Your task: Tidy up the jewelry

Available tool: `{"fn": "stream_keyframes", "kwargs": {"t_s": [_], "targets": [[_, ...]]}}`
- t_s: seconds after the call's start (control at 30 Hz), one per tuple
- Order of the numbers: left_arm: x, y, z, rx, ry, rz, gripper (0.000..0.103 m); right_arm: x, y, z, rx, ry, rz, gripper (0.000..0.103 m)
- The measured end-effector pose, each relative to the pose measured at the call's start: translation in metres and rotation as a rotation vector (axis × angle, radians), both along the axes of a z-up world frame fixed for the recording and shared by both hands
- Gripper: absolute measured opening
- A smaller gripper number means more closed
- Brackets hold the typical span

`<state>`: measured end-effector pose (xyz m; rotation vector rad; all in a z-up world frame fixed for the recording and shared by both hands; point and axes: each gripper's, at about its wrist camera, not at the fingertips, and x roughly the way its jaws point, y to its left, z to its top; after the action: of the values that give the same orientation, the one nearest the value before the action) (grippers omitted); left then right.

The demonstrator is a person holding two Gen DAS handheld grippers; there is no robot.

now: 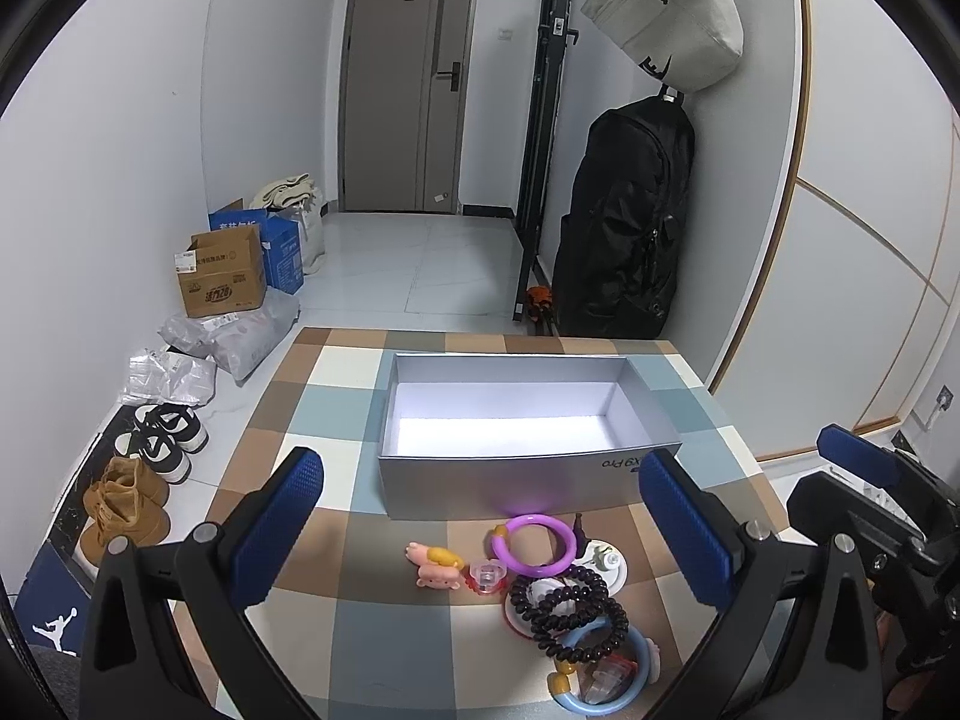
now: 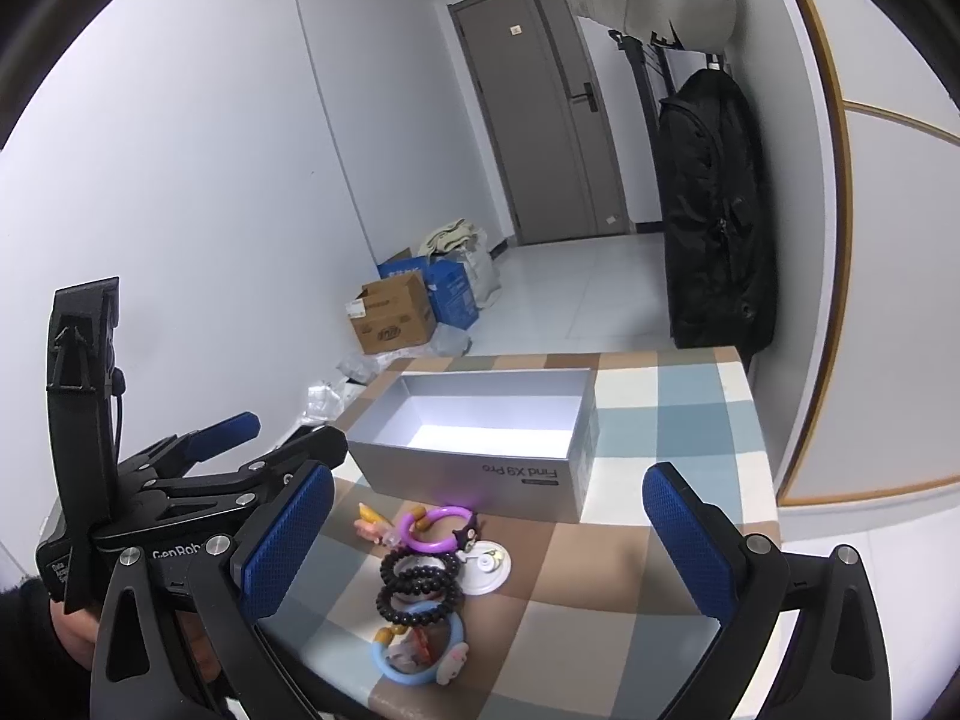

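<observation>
I see a matt silver cardboard box (image 1: 504, 480) on a checked cloth (image 1: 336, 396). The purple ring (image 1: 533, 545) looks glossy plastic; my finger pads (image 1: 684, 531) are rough, dimpled blue.

Home entryway: door (image 1: 401, 78), shoes (image 1: 162, 438), backpack (image 1: 630, 222).

Bracelets (image 2: 420, 585) before empty box (image 2: 474, 480)

Plain white walls, pale tiled floor (image 1: 384, 264), grey-brown door (image 1: 408, 78) top centre. Cardboard boxes (image 1: 222, 276), plastic bags and shoes (image 1: 162, 438) along left wall; black backpack (image 1: 630, 222) and beige bag (image 1: 672, 12) hanging upper right. Checked tablecloth (image 1: 324, 414) filling lower centre.
</observation>
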<state>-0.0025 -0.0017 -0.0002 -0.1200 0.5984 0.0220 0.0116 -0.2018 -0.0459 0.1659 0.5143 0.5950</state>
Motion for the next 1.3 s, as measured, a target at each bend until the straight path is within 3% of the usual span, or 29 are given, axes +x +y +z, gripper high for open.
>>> {"fn": "stream_keyframes", "kwargs": {"t_s": [0.6, 0.77, 1.03, 1.3], "targets": [[0.004, 0.001, -0.003, -0.024, 0.035, -0.018, 0.102, 0.002, 0.003, -0.003, -0.020, 0.027, 0.018, 0.103], [0.009, 0.012, -0.008, -0.067, 0.072, -0.009, 0.102, 0.008, 0.009, -0.012, -0.036, 0.116, 0.081, 0.103], [0.016, 0.028, -0.015, -0.136, 0.138, 0.017, 0.102, 0.006, 0.020, -0.024, -0.067, 0.161, 0.164, 0.103], [0.018, 0.050, -0.019, -0.195, 0.208, 0.059, 0.102, 0.005, 0.045, -0.044, -0.132, 0.250, 0.257, 0.095]]}}
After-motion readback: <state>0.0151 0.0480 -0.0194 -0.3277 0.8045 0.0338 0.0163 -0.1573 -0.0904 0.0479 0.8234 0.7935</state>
